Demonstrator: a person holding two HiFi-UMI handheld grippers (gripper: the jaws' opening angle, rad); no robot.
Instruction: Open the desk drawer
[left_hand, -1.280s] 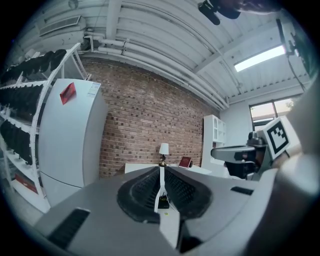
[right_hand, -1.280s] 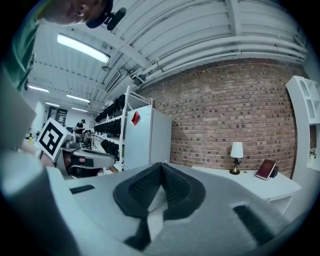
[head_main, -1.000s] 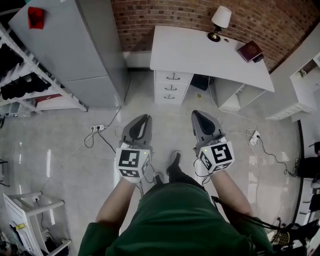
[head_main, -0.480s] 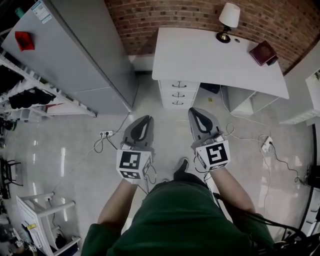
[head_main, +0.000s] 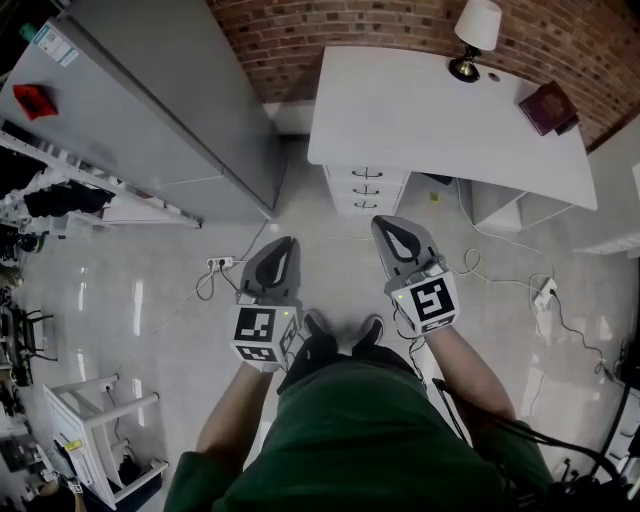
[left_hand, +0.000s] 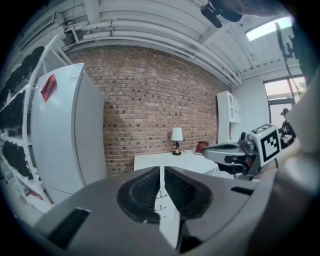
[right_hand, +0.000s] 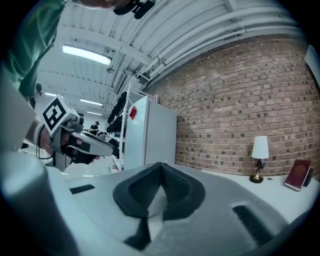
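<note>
A white desk (head_main: 440, 110) stands against the brick wall, with a stack of three drawers (head_main: 365, 188) under its left end, all closed, each with a small dark handle. I hold both grippers out level over the floor, short of the desk. My left gripper (head_main: 288, 241) is shut and empty, with only a thin slit between its pads (left_hand: 145, 192); the drawer handles (left_hand: 161, 200) show through that slit. My right gripper (head_main: 384, 221) is shut and empty, nearer the drawers. The right gripper (left_hand: 235, 152) shows in the left gripper view.
A tall grey fridge (head_main: 150, 110) stands left of the desk. A lamp (head_main: 475, 35) and a dark red book (head_main: 548, 105) sit on the desktop. Cables and power strips (head_main: 222, 263) lie on the floor. Shelving (head_main: 60, 195) lines the left wall.
The person has walked toward the desk, which now looks closer. Both grippers have gone forward with the person and stay shut.
</note>
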